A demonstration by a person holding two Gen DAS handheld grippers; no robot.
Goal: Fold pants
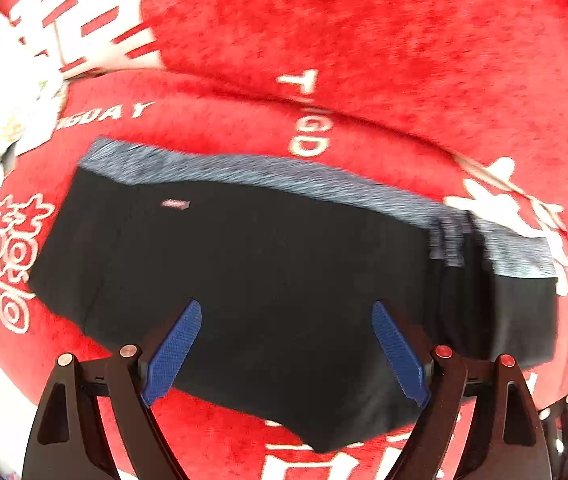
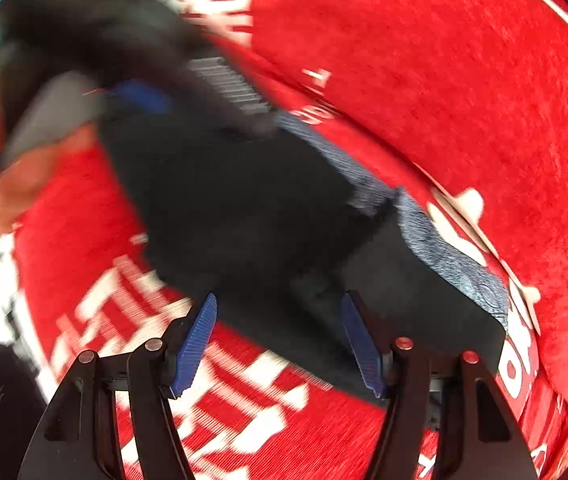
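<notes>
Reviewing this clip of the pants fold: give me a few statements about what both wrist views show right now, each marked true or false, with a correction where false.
1. The pants are black with a grey waistband. True.
2. The pants lie on a plain blue sheet. False: they lie on a red blanket with white lettering.
3. The left gripper is clamped on the fabric. False: its jaws stand apart above the pants, with nothing pinched.
4. The right gripper is open over the pants. True.
5. A small label shows on the pants below the waistband. True.
6. The pants hang in the air from both grippers. False: they rest on the blanket.
</notes>
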